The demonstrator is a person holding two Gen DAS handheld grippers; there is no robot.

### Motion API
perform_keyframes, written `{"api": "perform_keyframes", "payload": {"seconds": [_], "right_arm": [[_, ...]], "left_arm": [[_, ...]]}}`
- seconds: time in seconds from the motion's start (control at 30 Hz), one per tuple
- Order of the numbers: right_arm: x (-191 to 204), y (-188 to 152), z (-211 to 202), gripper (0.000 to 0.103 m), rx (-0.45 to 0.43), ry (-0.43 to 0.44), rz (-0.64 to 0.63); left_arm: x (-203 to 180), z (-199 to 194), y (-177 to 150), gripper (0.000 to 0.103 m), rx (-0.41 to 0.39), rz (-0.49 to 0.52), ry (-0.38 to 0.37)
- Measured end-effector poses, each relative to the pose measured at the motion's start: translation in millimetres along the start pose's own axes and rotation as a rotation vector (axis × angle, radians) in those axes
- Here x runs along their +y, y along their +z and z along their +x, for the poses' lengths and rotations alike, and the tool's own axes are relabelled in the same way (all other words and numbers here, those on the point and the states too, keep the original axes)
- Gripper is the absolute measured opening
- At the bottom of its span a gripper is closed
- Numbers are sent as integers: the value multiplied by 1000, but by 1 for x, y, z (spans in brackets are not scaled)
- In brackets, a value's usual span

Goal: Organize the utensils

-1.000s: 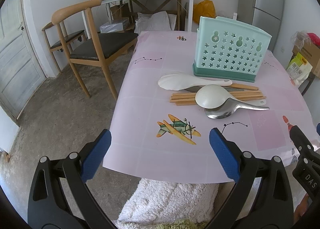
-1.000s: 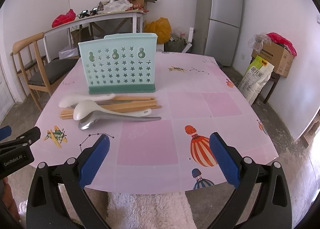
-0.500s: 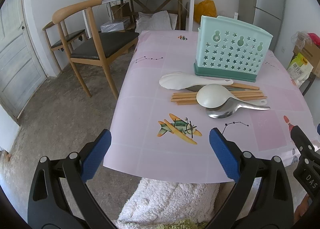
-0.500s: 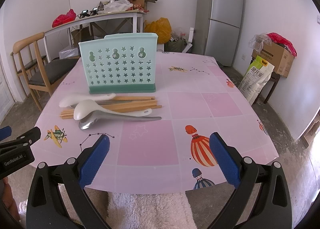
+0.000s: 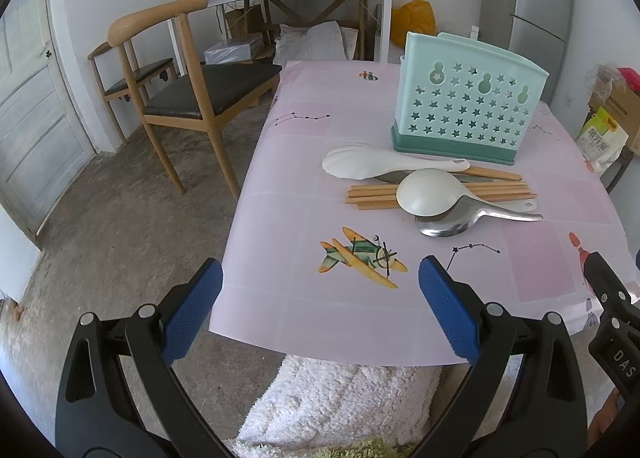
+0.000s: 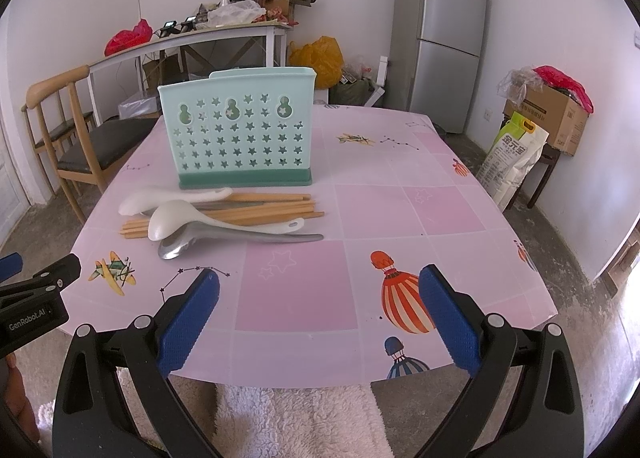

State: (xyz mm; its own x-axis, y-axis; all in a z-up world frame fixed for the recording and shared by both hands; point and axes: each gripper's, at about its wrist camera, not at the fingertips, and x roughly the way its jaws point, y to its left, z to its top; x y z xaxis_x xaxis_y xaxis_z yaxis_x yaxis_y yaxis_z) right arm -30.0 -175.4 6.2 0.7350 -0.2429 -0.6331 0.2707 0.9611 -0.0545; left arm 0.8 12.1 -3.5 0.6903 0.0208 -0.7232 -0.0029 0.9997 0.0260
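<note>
A mint-green utensil holder (image 5: 468,113) (image 6: 240,133) with star cut-outs stands upright on the pink table. In front of it lies a pile: a white rice paddle (image 5: 360,163) (image 6: 160,197), a white ladle spoon (image 5: 428,193) (image 6: 176,217), a metal spoon (image 5: 460,219) (image 6: 208,240) and several wooden chopsticks (image 5: 372,195) (image 6: 264,209). My left gripper (image 5: 320,314) hangs open over the table's near left edge. My right gripper (image 6: 320,314) is open above the near edge, right of the pile. Neither holds anything.
The pink patterned tablecloth (image 6: 400,185) covers the table. A wooden chair (image 5: 188,97) stands at the left. A fluffy white cushion (image 5: 340,398) lies below the near edge. A fridge (image 6: 440,33), a cluttered side table (image 6: 224,33) and a rice bag (image 6: 516,153) are behind.
Both grippers have drifted very slightly; the view of the table shifts a touch. The utensils and holder have not moved.
</note>
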Motion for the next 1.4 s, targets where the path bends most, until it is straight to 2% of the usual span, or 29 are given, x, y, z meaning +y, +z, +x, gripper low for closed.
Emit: {"api": "perform_keyframes", "payload": {"seconds": [0.7,0.97,1.27,1.4], "right_arm": [[-5,5,-1,97,-8,3,10],[-9,3,9,97,6,17,15],[-13,21,25,97,-7,33,22],[-9,23,36,97,3,66,2]], "left_arm": [[4,2,-1,95,14,3,15],[-7,7,4,95,7,-12,-122],[-21,22,20,95,26,-7,-262],[-25,24,29,95,-64,57,-313]]}}
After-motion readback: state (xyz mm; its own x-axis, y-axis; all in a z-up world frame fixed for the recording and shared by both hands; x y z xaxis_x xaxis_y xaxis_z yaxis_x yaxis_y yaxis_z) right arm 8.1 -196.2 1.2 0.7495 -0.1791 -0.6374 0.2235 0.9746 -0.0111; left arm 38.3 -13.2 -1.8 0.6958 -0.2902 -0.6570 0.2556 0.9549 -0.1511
